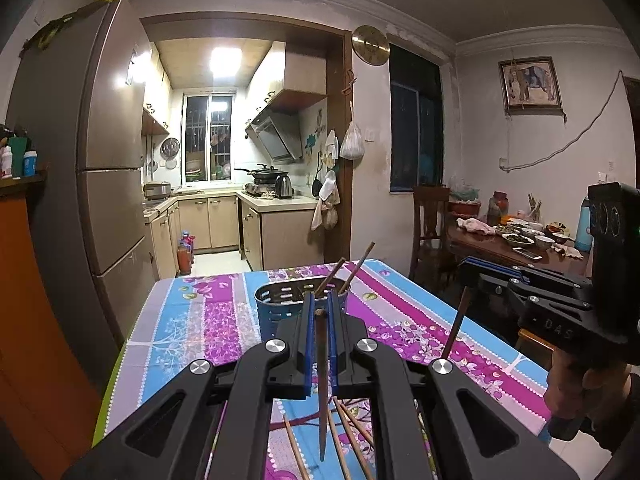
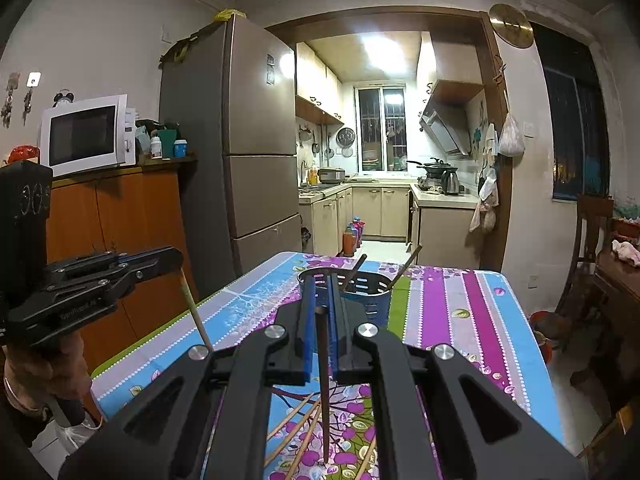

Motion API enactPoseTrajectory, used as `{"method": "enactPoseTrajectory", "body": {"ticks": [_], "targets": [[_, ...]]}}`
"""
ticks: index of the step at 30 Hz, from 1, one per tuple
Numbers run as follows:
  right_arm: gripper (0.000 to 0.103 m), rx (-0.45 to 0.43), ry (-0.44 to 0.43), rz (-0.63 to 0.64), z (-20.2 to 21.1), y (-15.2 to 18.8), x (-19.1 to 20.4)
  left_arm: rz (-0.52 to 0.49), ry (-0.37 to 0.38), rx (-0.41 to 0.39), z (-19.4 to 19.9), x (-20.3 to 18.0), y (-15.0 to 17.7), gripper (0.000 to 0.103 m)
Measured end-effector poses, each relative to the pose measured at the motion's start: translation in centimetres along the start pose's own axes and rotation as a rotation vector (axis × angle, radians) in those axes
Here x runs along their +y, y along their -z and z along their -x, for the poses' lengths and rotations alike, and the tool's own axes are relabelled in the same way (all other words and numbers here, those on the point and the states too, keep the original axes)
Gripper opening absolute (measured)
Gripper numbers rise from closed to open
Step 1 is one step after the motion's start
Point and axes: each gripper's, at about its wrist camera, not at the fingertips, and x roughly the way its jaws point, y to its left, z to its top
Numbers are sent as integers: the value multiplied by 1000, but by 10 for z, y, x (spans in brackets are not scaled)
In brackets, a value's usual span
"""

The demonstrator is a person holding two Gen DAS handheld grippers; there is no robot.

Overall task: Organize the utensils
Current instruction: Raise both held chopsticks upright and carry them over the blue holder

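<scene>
A blue slotted utensil holder [image 1: 280, 308] stands mid-table with two chopsticks [image 1: 360, 266] leaning in it; it also shows in the right wrist view [image 2: 368, 292]. My left gripper [image 1: 320, 304] is shut on a dark chopstick [image 1: 322, 380] that hangs point down, just in front of the holder. My right gripper [image 2: 322, 292] is shut on another dark chopstick [image 2: 324, 384], also close to the holder. Several loose chopsticks [image 1: 348, 436] lie on the floral tablecloth [image 1: 192, 320] below the grippers. Each gripper shows from the side in the other view, the right one [image 1: 472, 268] and the left one [image 2: 176, 256].
A fridge [image 1: 104, 160] and an orange cabinet [image 2: 120, 220] with a microwave [image 2: 86, 134] stand left of the table. A dining table with bowls [image 1: 520, 240] and a chair [image 1: 430, 220] are at the right. The kitchen doorway lies beyond the far table edge.
</scene>
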Motion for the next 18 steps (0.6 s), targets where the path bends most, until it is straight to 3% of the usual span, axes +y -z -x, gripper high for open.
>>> {"method": "enactPoseTrajectory", "body": {"ticks": [7, 18], "targets": [[5, -13, 8, -6, -15, -25, -8, -11, -25, -55, -18, 6, -31, 7], [5, -178, 61, -44, -54, -131, -52, -32, -92, -217, -76, 25, -131, 7]]}}
